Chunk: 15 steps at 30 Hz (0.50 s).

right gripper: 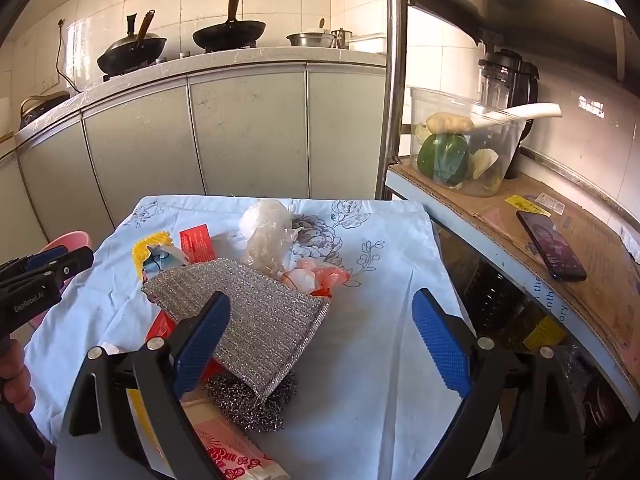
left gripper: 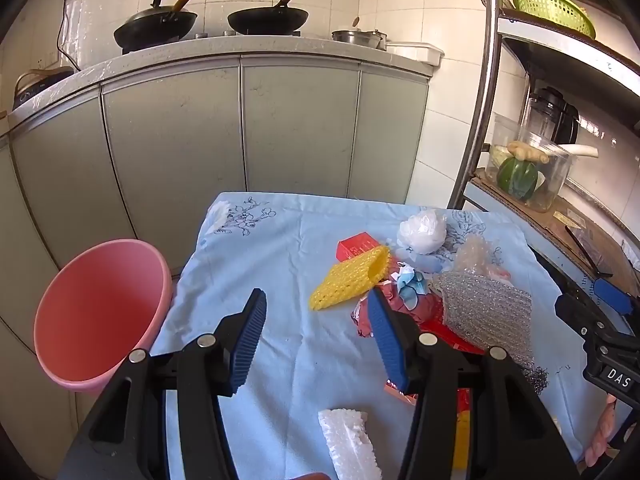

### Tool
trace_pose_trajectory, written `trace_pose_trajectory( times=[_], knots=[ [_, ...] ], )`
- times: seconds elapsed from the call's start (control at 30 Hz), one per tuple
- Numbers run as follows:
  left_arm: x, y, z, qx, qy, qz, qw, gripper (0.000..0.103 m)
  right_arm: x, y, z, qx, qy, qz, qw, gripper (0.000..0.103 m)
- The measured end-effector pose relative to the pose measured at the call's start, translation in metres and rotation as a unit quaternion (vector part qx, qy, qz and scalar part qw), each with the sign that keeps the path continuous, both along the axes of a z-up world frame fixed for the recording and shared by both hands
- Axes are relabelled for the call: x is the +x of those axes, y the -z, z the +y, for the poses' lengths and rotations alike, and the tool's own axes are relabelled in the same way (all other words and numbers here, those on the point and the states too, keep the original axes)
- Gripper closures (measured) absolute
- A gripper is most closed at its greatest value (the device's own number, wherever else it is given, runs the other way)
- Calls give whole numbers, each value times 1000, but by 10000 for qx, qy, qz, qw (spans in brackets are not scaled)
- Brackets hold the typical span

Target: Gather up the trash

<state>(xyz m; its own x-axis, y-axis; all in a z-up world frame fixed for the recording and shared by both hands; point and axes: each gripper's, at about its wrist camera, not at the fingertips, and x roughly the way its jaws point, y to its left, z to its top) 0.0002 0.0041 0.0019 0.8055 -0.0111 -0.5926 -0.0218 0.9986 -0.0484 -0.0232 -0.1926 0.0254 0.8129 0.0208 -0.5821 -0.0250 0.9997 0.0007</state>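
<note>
A pile of trash lies on a blue floral tablecloth [left gripper: 280,240]: a yellow foam net [left gripper: 348,282], a red box [left gripper: 356,245], a white plastic bag [left gripper: 423,232], a silver scouring cloth [left gripper: 486,312], crumpled red wrapping [left gripper: 416,308] and a white foam piece [left gripper: 350,442]. My left gripper [left gripper: 316,308] is open and empty above the cloth, left of the pile. My right gripper [right gripper: 320,312] is open and empty, over the silver cloth [right gripper: 256,312] and a steel wool ball [right gripper: 252,404]. A pink bin [left gripper: 100,312] stands left of the table.
Grey kitchen cabinets [left gripper: 240,128] with woks [left gripper: 268,20] stand behind the table. A metal shelf [right gripper: 520,232] at the right holds a clear tub of vegetables [right gripper: 460,148] and a phone [right gripper: 550,246]. The right gripper also shows at the right edge of the left wrist view [left gripper: 608,320].
</note>
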Motion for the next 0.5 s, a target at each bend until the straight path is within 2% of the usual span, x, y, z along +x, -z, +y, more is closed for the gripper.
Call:
trace_pose_trajectory(
  times=[0.5],
  knots=[
    [-2, -3, -3, -2, -8, -8, 10000, 50, 0, 0, 2, -21, 2, 12, 10000, 10]
  ],
)
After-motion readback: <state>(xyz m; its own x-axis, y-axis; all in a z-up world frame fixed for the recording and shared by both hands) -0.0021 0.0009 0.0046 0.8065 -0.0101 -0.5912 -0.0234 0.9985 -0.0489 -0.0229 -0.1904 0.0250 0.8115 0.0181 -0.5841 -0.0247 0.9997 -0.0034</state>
